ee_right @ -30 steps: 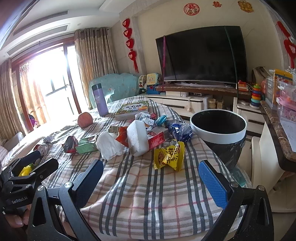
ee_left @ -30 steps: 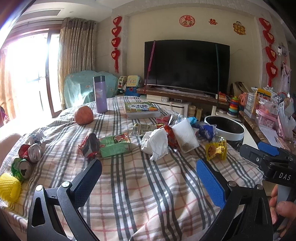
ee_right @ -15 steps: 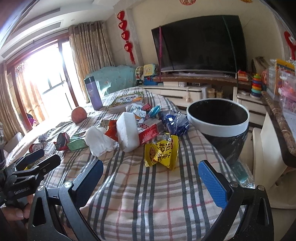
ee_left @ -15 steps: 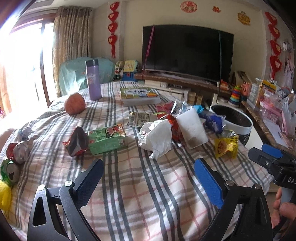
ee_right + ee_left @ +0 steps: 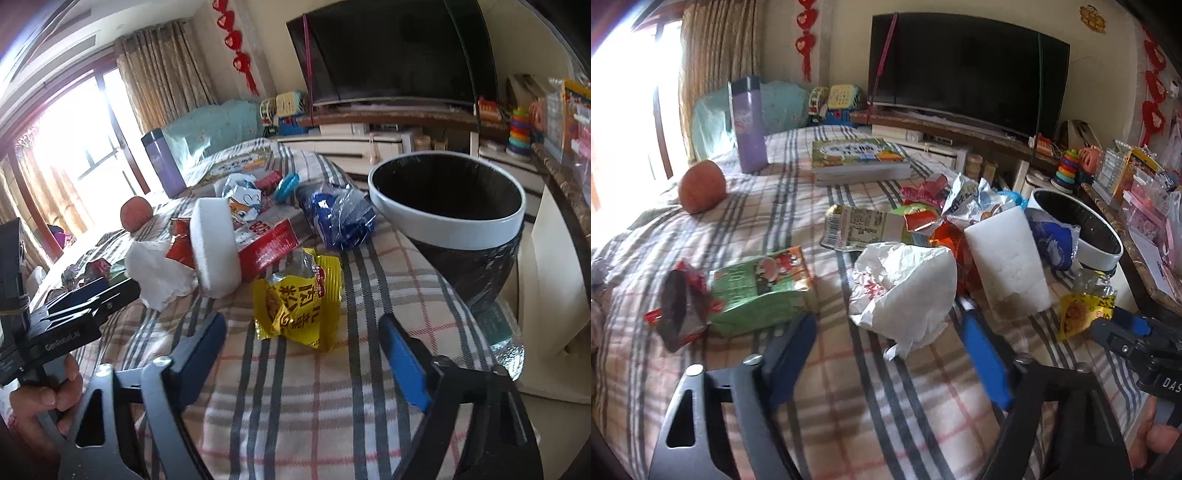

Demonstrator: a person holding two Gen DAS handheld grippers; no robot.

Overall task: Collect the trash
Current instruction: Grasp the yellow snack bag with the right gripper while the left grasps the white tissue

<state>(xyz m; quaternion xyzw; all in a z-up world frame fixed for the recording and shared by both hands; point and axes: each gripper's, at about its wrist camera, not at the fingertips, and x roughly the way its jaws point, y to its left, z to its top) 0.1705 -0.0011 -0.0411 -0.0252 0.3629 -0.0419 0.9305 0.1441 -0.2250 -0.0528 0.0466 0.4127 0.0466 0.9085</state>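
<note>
My left gripper point(image 5: 886, 332) hangs low over the checked tablecloth, its jaws closing. A crumpled white paper point(image 5: 905, 288) lies just ahead, its lower tip between the fingers; the pads do not touch it. My right gripper point(image 5: 301, 332) is also closing, with a yellow snack packet point(image 5: 295, 299) lying between and just beyond its fingertips, not pressed. A black bin with a white rim point(image 5: 447, 229) stands at the table's right edge, also seen in the left wrist view as the bin point(image 5: 1100, 254). Each view shows the other gripper at its side, held by a hand.
More trash lies around: a green carton point(image 5: 761, 291), a red wrapper point(image 5: 679, 310), a white foam block point(image 5: 1008, 266), a blue bag point(image 5: 340, 218), a red box point(image 5: 269, 240). A purple flask point(image 5: 748, 125), a book point(image 5: 857, 158) and a round fruit point(image 5: 701, 186) stand farther back.
Both grippers have moved forward and down toward the trash, and the jaws of both have narrowed. The white paper and the yellow packet now lie at their fingertips.
</note>
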